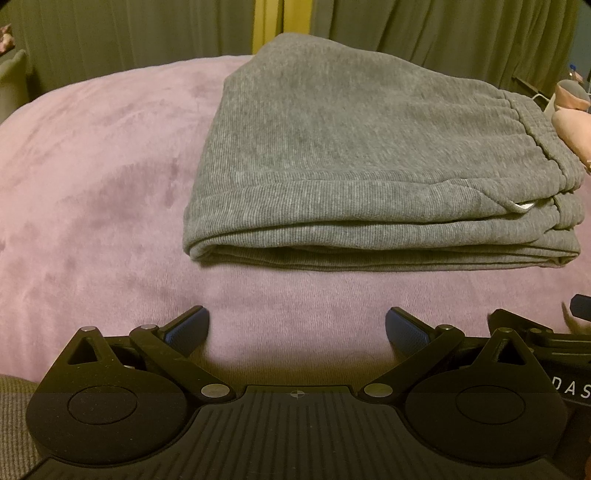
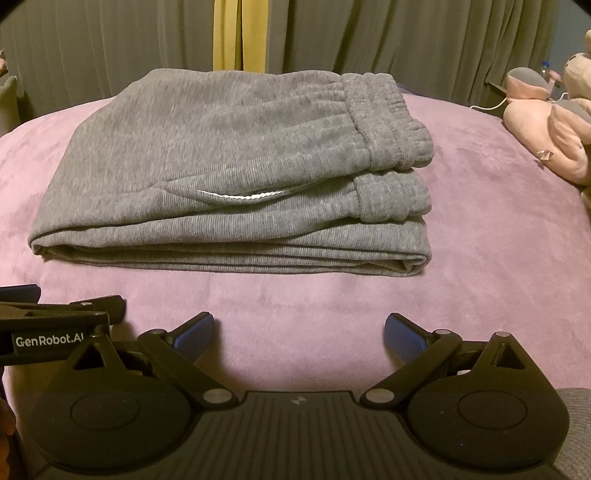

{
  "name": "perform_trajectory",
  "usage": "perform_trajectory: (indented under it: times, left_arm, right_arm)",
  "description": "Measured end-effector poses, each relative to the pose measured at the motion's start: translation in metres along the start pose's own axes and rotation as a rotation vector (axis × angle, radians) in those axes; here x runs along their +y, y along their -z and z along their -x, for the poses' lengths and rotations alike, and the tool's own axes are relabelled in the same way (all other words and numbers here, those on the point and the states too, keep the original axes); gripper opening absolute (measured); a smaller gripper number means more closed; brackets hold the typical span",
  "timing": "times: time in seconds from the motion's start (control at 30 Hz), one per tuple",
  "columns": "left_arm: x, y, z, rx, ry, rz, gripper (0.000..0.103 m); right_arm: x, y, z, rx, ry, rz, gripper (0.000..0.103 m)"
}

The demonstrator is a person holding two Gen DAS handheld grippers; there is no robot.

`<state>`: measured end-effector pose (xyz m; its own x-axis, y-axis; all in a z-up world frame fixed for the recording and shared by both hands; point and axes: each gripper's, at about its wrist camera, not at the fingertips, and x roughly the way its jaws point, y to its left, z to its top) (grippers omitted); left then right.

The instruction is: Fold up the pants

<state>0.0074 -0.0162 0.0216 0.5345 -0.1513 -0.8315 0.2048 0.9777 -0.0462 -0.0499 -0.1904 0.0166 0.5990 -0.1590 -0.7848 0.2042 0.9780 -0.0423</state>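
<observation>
Grey sweatpants (image 1: 362,155) lie folded in a thick stack on a purple blanket (image 1: 92,177); they also show in the right wrist view (image 2: 229,166). The elastic waistband (image 2: 388,118) is at the right end, and a white drawstring (image 2: 236,196) pokes from a fold. My left gripper (image 1: 297,328) is open and empty, pulled back from the stack's near edge. My right gripper (image 2: 299,336) is open and empty, also short of the near edge. The two grippers sit side by side; the left one shows at the left edge of the right wrist view (image 2: 55,325).
Pink and grey plush toys (image 2: 554,122) lie on the blanket to the right of the pants. Grey curtains (image 2: 369,37) with a yellow strip (image 2: 240,33) hang behind the bed. A white cable (image 2: 491,105) runs near the toys.
</observation>
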Motion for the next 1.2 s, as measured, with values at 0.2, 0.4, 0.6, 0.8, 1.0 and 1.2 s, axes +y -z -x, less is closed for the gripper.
perform_trajectory:
  times: [0.2,0.4,0.6,0.8,1.0,1.2]
  left_arm:
    - [-0.0002,0.0002,-0.0003,-0.001,0.000,-0.001,0.103]
    - [-0.0001,-0.0002,-0.0007,-0.001,0.001,0.001,0.103]
    - [-0.0001,-0.0005,-0.0010,-0.002,0.002,0.003,0.103]
    - [-0.0003,-0.0008,-0.0014,-0.003,0.005,0.006,0.103]
    - [-0.0001,-0.0010,-0.0017,-0.005,0.001,0.012,0.103]
    - [-0.0003,-0.0017,-0.0022,-0.011,0.003,0.018,0.103]
  right_arm:
    - [0.0000,0.0003,-0.0011,0.003,-0.003,-0.002,0.099]
    - [0.0002,0.0005,-0.0016,0.004,-0.003,-0.003,0.099]
    - [0.0000,0.0004,-0.0020,0.004,-0.004,-0.003,0.099]
    - [0.0004,0.0008,-0.0032,0.005,-0.003,-0.001,0.099]
    - [0.0008,0.0012,-0.0037,0.007,-0.003,0.000,0.099]
    - [0.0011,0.0018,-0.0041,0.008,-0.003,-0.001,0.099]
